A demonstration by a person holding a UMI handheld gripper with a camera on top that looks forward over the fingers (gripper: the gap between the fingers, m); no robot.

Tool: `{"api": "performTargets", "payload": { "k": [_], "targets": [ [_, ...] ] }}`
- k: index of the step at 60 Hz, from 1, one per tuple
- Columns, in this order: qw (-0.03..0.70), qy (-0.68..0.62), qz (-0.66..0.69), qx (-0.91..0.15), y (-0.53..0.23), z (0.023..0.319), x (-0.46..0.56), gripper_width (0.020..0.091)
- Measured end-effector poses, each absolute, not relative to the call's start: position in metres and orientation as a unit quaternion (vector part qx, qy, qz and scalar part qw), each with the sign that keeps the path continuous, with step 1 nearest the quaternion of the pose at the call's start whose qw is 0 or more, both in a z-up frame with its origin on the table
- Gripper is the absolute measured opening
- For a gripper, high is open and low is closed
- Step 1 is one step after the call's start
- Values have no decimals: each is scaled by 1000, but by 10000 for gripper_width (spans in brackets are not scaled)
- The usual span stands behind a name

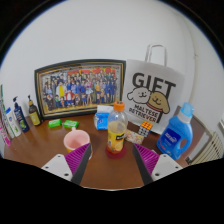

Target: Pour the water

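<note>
here the parted tongs [113, 163] frame a slim plastic bottle [117, 131].

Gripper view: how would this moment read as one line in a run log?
task: pour water | tool: open, holding nothing | orange-capped bottle: upright, just ahead of fingers | pink cup: left of bottle | pouring: not yet begun

The table [40, 150] was a reddish-brown wood. A clear bottle [118, 128] had an orange cap and a yellow label (its lower part looked orange). The cup [76, 141] was pink, the jug [175, 133] blue with a lighter label. The gift bag [152, 88] was white with black lettering. Two green packets [63, 124] lay beneath the dark-framed photo [78, 87]. The pads [150, 158] were magenta.
</note>
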State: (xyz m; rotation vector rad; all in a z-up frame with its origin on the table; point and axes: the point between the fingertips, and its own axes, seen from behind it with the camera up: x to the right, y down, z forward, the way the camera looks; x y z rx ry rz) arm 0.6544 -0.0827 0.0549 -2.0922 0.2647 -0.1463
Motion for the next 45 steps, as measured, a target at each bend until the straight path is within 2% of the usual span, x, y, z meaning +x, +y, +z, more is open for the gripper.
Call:
{"api": "performTargets", "payload": {
  "k": [9, 18, 31, 45],
  "targets": [
    [480, 122, -61, -867, -160, 97, 611, 856],
    [475, 101, -67, -871, -221, 126, 570, 853],
    [476, 73, -81, -873, -278, 145, 536, 851],
    [477, 84, -74, -872, -298, 147, 530, 851]
  ]
}}
